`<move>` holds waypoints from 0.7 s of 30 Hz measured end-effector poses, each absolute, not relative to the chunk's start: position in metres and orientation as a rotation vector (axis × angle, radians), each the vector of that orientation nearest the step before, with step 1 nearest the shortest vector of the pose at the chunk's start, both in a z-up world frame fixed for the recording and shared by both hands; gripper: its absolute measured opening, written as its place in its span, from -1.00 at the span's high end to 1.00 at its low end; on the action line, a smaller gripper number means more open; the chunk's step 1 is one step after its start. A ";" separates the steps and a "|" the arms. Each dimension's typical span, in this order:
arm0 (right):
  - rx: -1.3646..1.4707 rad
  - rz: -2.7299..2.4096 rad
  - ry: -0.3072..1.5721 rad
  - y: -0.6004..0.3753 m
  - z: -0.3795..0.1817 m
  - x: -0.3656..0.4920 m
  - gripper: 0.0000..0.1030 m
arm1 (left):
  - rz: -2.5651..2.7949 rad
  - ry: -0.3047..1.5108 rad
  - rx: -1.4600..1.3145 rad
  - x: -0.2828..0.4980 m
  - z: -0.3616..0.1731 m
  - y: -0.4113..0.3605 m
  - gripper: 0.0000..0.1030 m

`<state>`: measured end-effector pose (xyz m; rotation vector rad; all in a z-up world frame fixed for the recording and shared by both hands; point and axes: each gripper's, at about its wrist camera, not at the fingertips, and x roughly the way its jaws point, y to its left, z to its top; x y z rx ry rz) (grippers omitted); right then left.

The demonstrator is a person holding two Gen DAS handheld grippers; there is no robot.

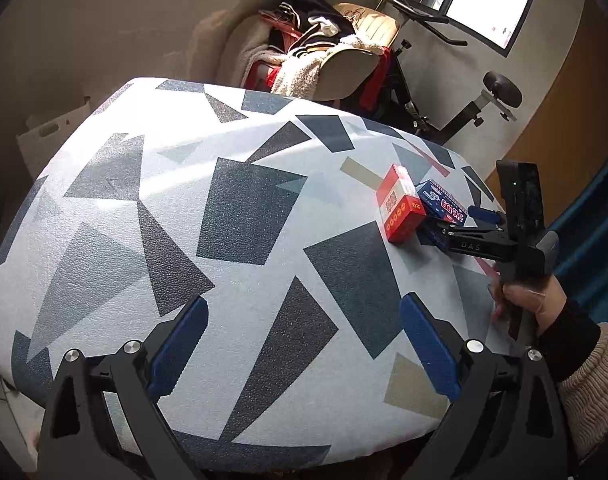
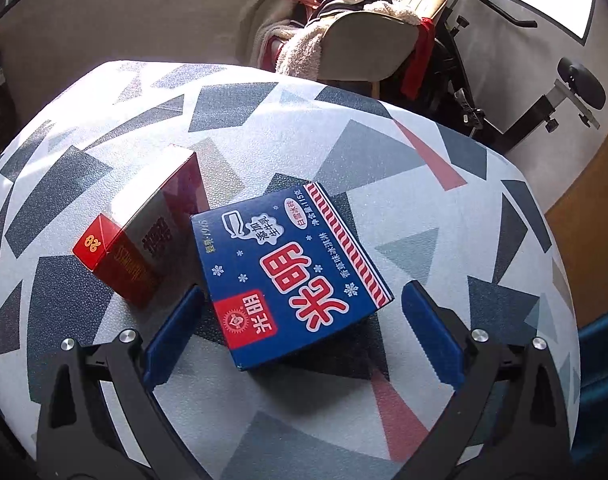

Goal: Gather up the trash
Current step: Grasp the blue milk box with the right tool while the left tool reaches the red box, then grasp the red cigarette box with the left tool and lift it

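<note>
The flat blue cardboard carton with red and white lettering [image 2: 291, 276] lies on the desk with the grey, navy and red geometric-patterned cover [image 2: 444, 216], near its right-hand edge. It sits between the blue-padded fingers of the right tongs [image 2: 304, 332], which are spread wide and grasping nothing; neither pad looks to be touching the carton. The small red and white cardboard pack with gold print [image 2: 139, 240] stands just beside the carton on its left, close to or touching its corner.

The left tongs [image 1: 304, 344] hang released over a bare stretch of the desk, well apart from both boxes. In the left wrist view the person's hand [image 1: 532, 304] holds the right tool at the desk's edge.

The likeliest trouble, as I judge it: the carton lies skewed to the fingers, so closing would meet its corners rather than its flat sides, and it could twist or squirt forward. The left finger sits close to the red pack; a push ahead may knock that pack over or shove it. The carton looks light and hollow, so a hard squeeze could crush it. No bin for the trash is in view
</note>
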<state>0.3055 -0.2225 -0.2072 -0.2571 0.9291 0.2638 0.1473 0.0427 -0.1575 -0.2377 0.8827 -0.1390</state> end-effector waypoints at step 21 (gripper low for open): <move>0.115 0.084 0.746 -0.297 -0.195 0.280 -0.69 | -0.348 0.897 -0.125 0.264 -0.150 -0.057 -0.72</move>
